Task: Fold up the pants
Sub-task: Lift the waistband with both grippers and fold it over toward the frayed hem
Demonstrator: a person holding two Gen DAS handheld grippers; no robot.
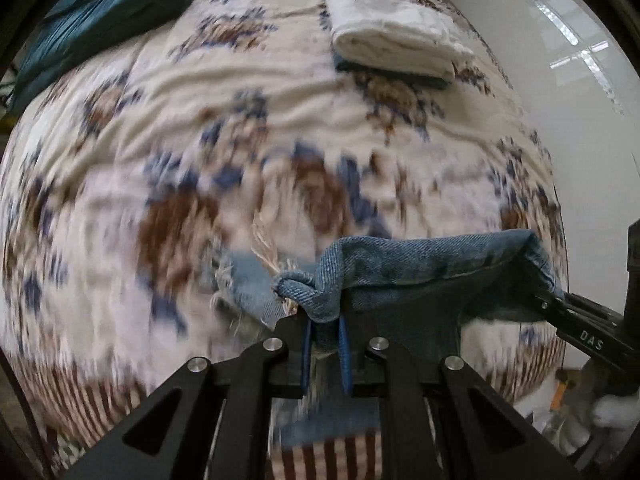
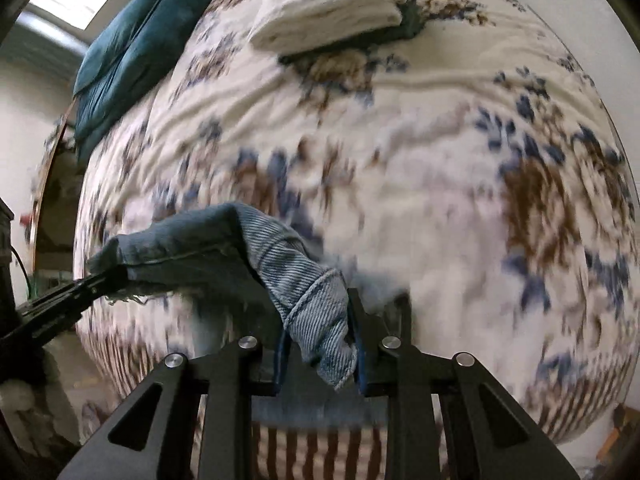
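The pants are blue denim jeans (image 1: 432, 264) with a frayed hem (image 1: 244, 280). My left gripper (image 1: 325, 320) is shut on a bunched edge of the jeans and holds them above the bed. The denim stretches right to my right gripper (image 1: 560, 300), which pinches the other end. In the right wrist view my right gripper (image 2: 320, 344) is shut on a fold of the jeans (image 2: 308, 296), and the denim runs left to my left gripper (image 2: 108, 276). The rest of the jeans hangs below, out of sight.
A bed with a floral cream, brown and blue blanket (image 1: 248, 128) fills both views. A folded white cloth on a dark one (image 1: 396, 36) lies at the far side, also in the right wrist view (image 2: 332, 4). A teal pillow (image 1: 120, 4) lies far left. A white wall (image 1: 560, 92) is on the right.
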